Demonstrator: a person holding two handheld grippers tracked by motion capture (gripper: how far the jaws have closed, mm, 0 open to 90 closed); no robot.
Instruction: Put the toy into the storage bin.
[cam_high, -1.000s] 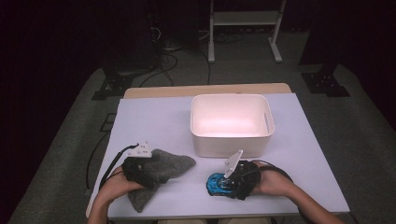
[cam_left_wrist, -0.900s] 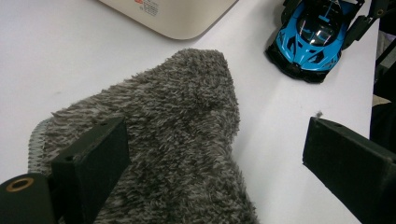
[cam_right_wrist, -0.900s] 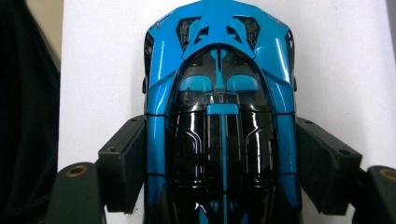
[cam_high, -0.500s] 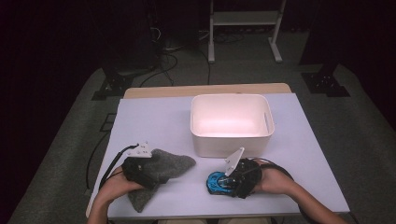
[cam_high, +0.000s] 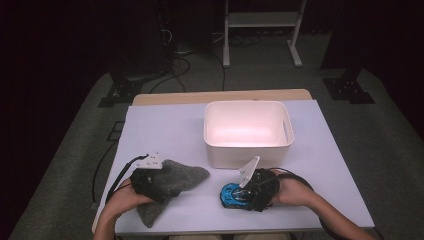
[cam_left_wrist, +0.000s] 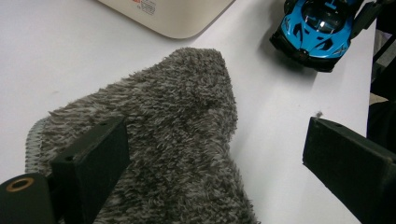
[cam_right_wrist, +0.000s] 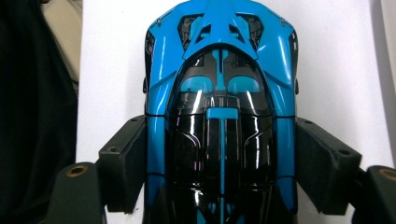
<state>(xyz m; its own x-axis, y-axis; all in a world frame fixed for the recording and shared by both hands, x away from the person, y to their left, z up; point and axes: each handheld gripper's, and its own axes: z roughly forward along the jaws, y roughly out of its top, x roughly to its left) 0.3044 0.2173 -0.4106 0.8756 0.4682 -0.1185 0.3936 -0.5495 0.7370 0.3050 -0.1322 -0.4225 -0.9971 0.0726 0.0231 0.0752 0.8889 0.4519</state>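
A blue and black toy car (cam_high: 231, 195) sits on the white table near its front edge. My right gripper (cam_high: 246, 194) is shut on it; in the right gripper view both pads press the sides of the car (cam_right_wrist: 219, 84), whose nose points away from my right gripper (cam_right_wrist: 219, 161). A grey fuzzy cloth (cam_high: 182, 176) lies flat at the front left. My left gripper (cam_high: 165, 184) stands open over it. In the left gripper view one jaw rests above the cloth (cam_left_wrist: 177, 130) and the other hangs over bare table, so my left gripper (cam_left_wrist: 219, 154) holds nothing.
A white rectangular bin (cam_high: 247, 150), with nothing inside, stands just behind the car, right of the table's middle; its corner (cam_left_wrist: 173, 14) appears in the left gripper view. Bare table top (cam_high: 165, 130) lies at the back left. Black cables trail off the front corners.
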